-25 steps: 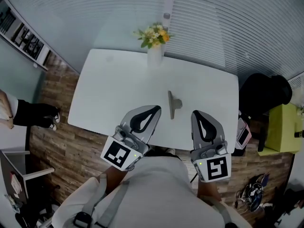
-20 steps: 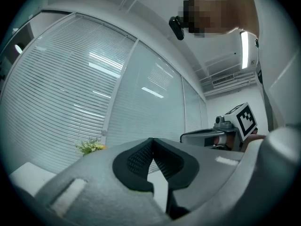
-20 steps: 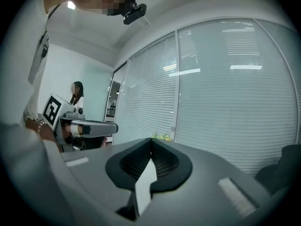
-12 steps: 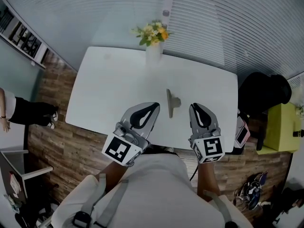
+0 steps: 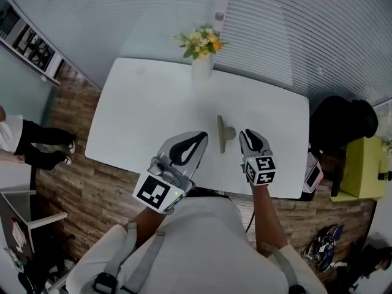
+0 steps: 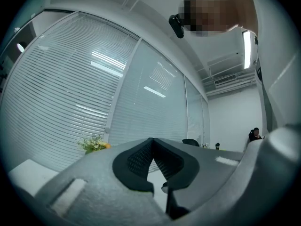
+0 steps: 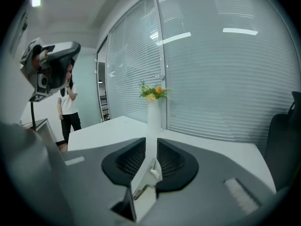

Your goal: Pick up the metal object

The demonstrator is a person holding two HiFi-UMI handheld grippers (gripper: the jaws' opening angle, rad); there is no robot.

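Left claw [image 5: 197, 141] over near desk [image 5: 147, 109] edge, jaws together, empty. Right claw [image 5: 251, 135] beside it, jaws narrowly apart, just been opening, gripping nothing. Metal object [image 5: 224, 133] on desk between claws, just left of right claw, seen through its gap. Desk white, open left. Vase [image 5: 201, 67] at far edge. Blinds [image 5: 294, 35] behind. Wood floor [image 5: 92, 182] around.

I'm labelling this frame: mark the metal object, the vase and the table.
metal object [image 5: 222, 135]: head view, its upright flat plate.
vase [image 5: 201, 71]: head view, white body.
table [image 5: 153, 109]: head view, bare top.
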